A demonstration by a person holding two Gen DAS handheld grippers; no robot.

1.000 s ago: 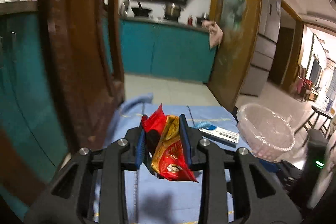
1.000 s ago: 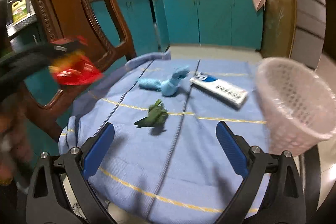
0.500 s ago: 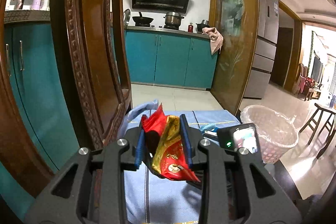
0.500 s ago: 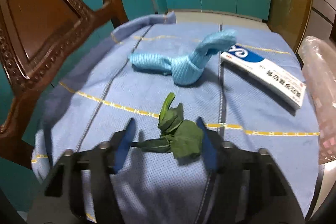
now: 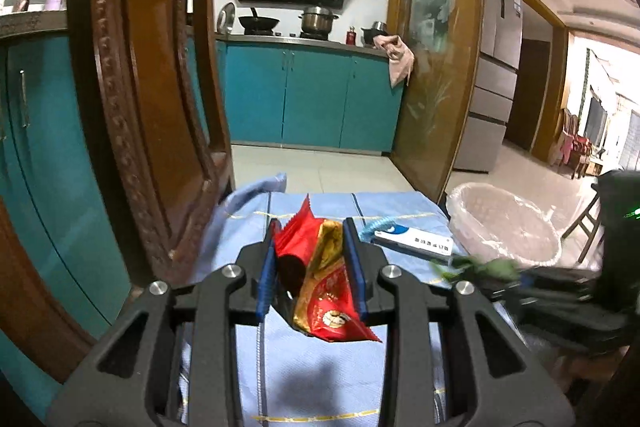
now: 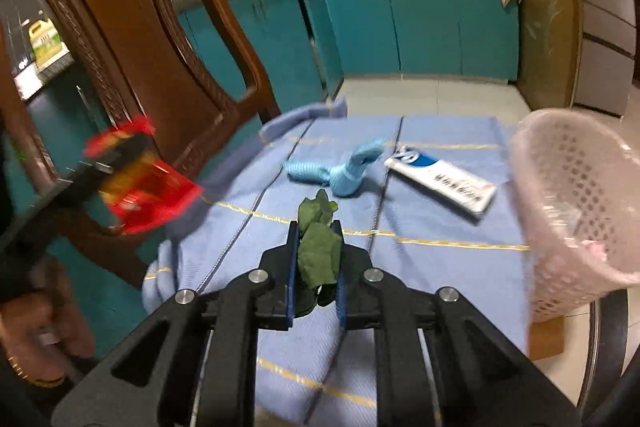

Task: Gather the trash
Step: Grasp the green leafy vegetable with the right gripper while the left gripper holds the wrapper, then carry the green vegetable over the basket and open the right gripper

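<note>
The blue cloth (image 6: 420, 267) covers the bench, with the pink basket (image 6: 580, 211) at 3 o'clock on its edge. The right tool (image 6: 316, 267), open a second ago, has now closed on the green leaves (image 6: 318, 251) and lifted them off the cloth. The left tool (image 5: 312, 267) still pinches the red wrapper (image 5: 324, 287), held above the cloth.

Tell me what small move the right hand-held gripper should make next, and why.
Probably swing the right hand-held gripper rightward over the pink basket and open it. Its jaws are shut on the green leaf scrap, lifted off the blue cloth, and the basket stands just to its right.
</note>
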